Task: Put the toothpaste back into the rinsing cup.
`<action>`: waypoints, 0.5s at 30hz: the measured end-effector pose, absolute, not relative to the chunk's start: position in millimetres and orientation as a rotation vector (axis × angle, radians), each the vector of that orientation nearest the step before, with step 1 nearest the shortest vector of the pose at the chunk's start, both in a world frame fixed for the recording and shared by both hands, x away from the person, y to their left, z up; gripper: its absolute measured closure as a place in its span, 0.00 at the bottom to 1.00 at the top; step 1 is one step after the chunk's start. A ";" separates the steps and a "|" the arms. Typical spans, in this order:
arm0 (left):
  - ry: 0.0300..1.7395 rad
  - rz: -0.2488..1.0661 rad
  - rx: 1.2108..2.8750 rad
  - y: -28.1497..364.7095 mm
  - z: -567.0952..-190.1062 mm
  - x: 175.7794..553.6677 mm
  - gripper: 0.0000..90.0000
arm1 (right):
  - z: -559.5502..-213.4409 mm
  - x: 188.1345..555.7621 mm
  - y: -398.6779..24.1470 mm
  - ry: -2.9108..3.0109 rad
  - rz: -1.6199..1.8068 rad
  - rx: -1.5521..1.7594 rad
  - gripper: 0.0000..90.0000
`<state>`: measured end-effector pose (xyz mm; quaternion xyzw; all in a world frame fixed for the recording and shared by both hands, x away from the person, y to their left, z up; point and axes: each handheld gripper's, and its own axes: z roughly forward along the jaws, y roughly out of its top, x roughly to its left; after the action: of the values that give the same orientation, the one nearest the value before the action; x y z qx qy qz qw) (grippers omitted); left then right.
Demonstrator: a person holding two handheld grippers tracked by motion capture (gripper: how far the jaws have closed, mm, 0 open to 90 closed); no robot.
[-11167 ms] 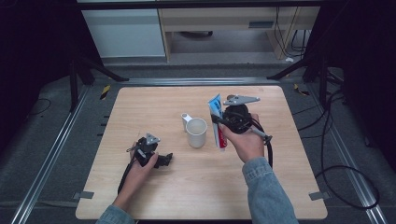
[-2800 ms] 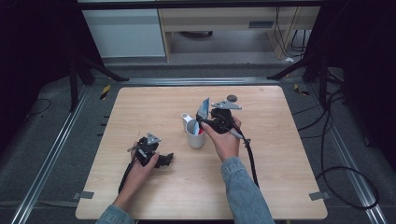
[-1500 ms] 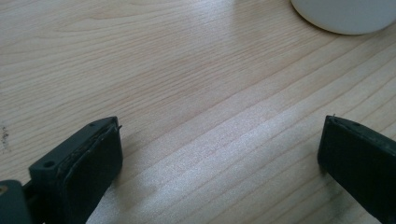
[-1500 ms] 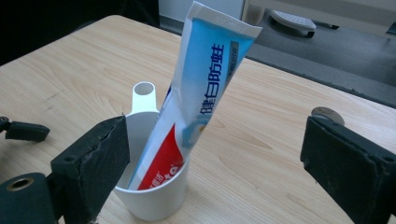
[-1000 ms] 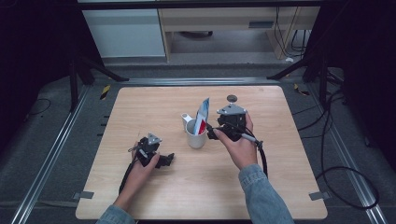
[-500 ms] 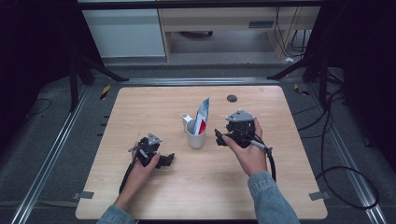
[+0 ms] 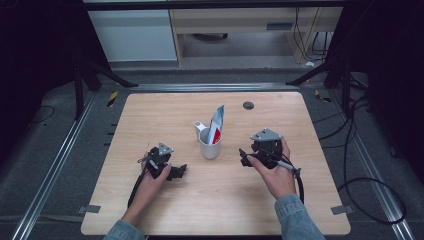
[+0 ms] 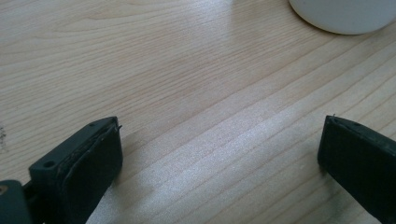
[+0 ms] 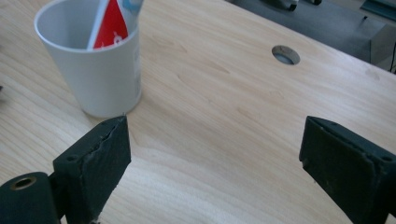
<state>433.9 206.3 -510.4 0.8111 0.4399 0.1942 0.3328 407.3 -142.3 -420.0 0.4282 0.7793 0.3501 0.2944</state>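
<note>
A white cup [image 7: 210,145] stands upright near the middle of the wooden table [image 7: 150,110], with a handle at its far left. A red, white and blue tube [image 7: 216,123] leans in it, its top sticking out. In the right gripper view the cup [image 9: 95,60] is just beyond the left jaw, with the tube [image 9: 110,24] inside. My right gripper [image 7: 243,157] rests right of the cup, open and empty. My left gripper [image 7: 179,171] lies left of the cup, open and empty; the cup's base [image 8: 343,14] shows ahead.
A round cable hole [image 7: 248,105] sits in the table near its far edge, also seen as a hole [image 9: 285,54] in the right gripper view. Metal rails and cables run along the floor on both sides. A cabinet stands beyond the table.
My right gripper let go of the tube, which now stands in the cup, and drew back toward the near right of the cup. The left gripper has stayed put.
</note>
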 end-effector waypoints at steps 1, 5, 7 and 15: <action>1.149 0.507 2.118 206.3 -510.4 433.9 0.00 | -422.6 406.8 -143.7 2.081 0.925 1.145 0.10; 1.149 0.507 2.118 206.3 -510.4 433.9 0.00 | -433.9 405.4 -150.7 2.096 0.914 1.177 0.12; 1.149 0.507 2.119 206.3 -510.4 433.9 0.00 | -439.2 404.2 -154.0 2.104 0.909 1.197 0.12; 1.149 0.507 2.118 206.3 -510.4 433.9 0.00 | -458.3 399.1 -165.7 2.135 0.910 1.258 0.14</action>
<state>433.9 206.3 -510.4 0.8110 0.4400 0.1942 0.3329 399.1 -165.7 -458.3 0.4617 0.7835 0.3338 0.2482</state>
